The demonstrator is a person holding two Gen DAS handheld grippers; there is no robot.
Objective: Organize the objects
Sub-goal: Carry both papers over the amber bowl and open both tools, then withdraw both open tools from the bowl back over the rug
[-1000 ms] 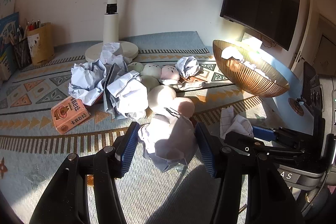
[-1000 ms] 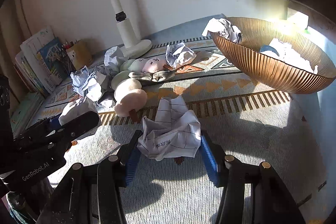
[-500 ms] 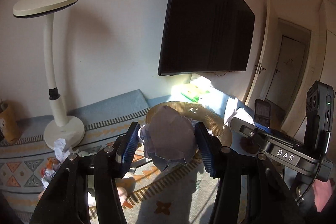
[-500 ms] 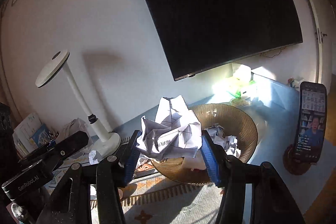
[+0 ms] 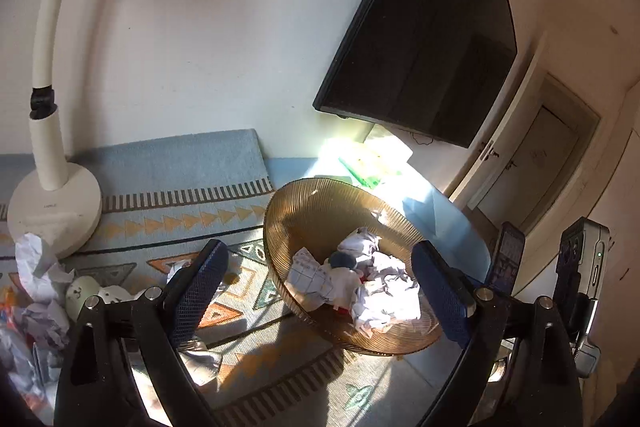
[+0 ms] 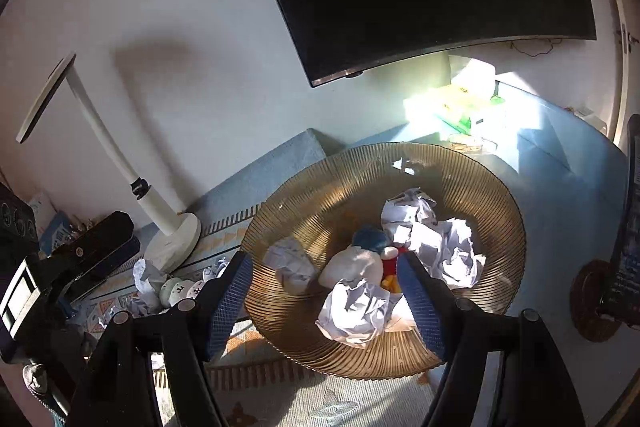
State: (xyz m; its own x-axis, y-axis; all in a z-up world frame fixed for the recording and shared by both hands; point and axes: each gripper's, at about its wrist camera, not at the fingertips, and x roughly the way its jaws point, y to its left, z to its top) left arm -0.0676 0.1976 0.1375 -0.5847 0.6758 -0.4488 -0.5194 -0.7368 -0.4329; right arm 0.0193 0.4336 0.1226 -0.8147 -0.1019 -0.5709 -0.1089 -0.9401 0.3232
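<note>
An amber ribbed bowl (image 5: 316, 211) (image 6: 500, 199) sits on the patterned mat and holds several crumpled paper balls (image 5: 384, 299) (image 6: 356, 311) and a blue-and-white soft toy (image 6: 366, 241). My left gripper (image 5: 320, 287) is open and empty above the bowl's near-left side. My right gripper (image 6: 324, 291) is open and empty above the bowl's near rim. More crumpled paper (image 5: 34, 267) and pale egg-shaped toys (image 5: 82, 289) (image 6: 176, 291) lie on the mat to the left.
A white desk lamp (image 5: 48, 163) (image 6: 160, 215) stands at the back left. A black screen (image 5: 424, 35) hangs on the wall. A phone on a stand (image 5: 506, 259) (image 6: 624, 247) is to the right, with a tissue box (image 6: 460, 103) behind the bowl.
Both grippers carried their paper balls up over the bowl and opened. The two balls now lie in the bowl and both grippers are empty.
</note>
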